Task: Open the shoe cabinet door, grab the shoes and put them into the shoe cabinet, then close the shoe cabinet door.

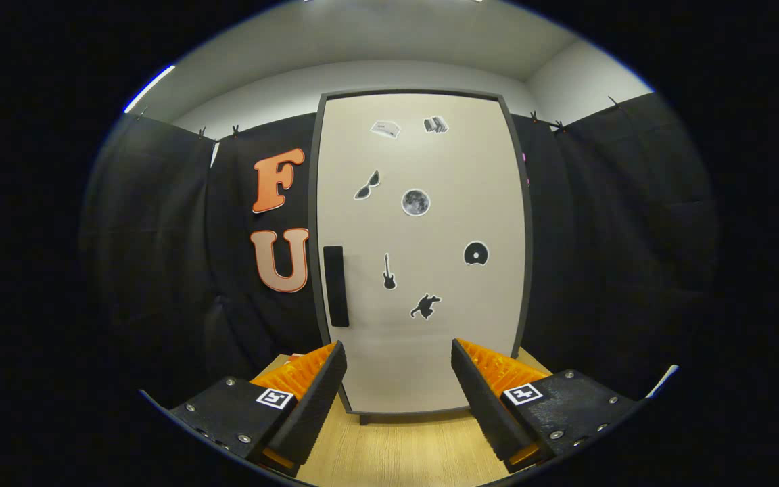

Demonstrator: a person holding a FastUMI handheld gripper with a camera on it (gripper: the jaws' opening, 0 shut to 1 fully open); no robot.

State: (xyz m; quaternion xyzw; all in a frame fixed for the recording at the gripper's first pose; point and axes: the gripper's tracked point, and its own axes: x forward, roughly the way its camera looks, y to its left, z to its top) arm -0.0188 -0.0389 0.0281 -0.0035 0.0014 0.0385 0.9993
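Note:
A tall shoe cabinet [423, 325] stands straight ahead, beyond my fingers, on a light wooden floor. Its pale door with a dark frame is closed and carries several small stickers. A dark vertical handle [336, 285] sits on the door's left edge, above and a little ahead of my left finger. My gripper [397, 368] is open, with nothing between its fingers, and the lower part of the door shows through the gap. Both fingers stay short of the door.
Black cloth walls [159, 257] hang on both sides of the cabinet and close behind it. The wooden floor [396, 450] runs from below my fingers to the cabinet's base. A white ceiling and wall show above the cloth.

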